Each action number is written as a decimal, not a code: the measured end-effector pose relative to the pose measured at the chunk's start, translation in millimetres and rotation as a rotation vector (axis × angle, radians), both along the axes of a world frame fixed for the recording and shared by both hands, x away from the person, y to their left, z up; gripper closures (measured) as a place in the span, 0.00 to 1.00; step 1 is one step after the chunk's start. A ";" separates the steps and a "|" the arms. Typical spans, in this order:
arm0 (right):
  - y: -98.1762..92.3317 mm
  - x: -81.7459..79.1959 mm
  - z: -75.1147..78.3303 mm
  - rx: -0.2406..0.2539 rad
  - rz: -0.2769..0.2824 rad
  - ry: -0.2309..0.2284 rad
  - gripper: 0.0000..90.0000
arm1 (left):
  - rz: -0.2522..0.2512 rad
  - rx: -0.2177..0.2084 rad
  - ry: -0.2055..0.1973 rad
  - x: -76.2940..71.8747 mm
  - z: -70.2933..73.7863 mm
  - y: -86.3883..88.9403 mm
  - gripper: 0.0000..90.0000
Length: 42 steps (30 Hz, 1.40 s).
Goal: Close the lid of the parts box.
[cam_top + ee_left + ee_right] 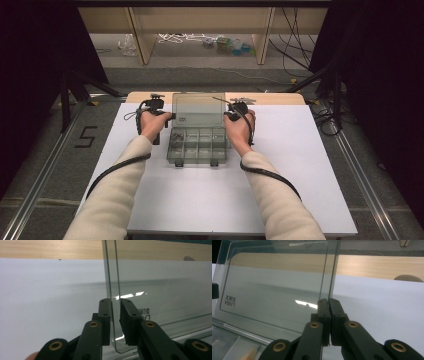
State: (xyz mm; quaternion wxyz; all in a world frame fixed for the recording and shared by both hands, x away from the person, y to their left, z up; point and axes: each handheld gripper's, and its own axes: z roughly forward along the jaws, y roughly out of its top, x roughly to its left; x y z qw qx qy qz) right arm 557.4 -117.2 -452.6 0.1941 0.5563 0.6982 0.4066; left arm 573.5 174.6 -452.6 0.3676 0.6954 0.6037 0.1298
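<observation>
- High view: a clear plastic box (197, 145) with small compartments sits at the middle of the white table (300, 165), its see-through lid (198, 109) standing upright at the far side.
- Left hand-held gripper (169, 117) reaches the lid's left edge; the right hand-held gripper (230, 115) is at the lid's right edge.
- Left gripper view: the left hand-held gripper (115, 301) has its 2 black jaws on either side of the lid's (160, 290) edge. A narrow gap shows between the pane and the jaws, so they are not yet pressing on it.
- Right gripper view: the right hand-held gripper (328, 300) is clamped on the lid's (274, 285) edge, jaws pressed together with the thin pane between them.
- Both of the person's sleeves come in from the bottom of the high view.
</observation>
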 end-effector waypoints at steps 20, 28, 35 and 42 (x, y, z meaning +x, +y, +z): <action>-3.6 -1.8 3.8 0.006 0.052 -0.065 0.93 | 0.047 0.033 -0.101 -23.3 5.9 -1.3 0.99; -0.6 9.6 17.7 0.002 0.059 -0.112 0.86 | 0.033 0.033 -0.139 -30.5 7.3 0.3 0.99; 2.6 20.9 17.7 -0.011 0.029 -0.092 0.88 | 0.022 0.050 -0.135 -29.9 6.2 -0.6 0.99; 2.0 21.3 16.6 -0.008 0.008 -0.087 0.97 | 0.023 0.026 -0.128 -27.3 1.0 1.1 0.98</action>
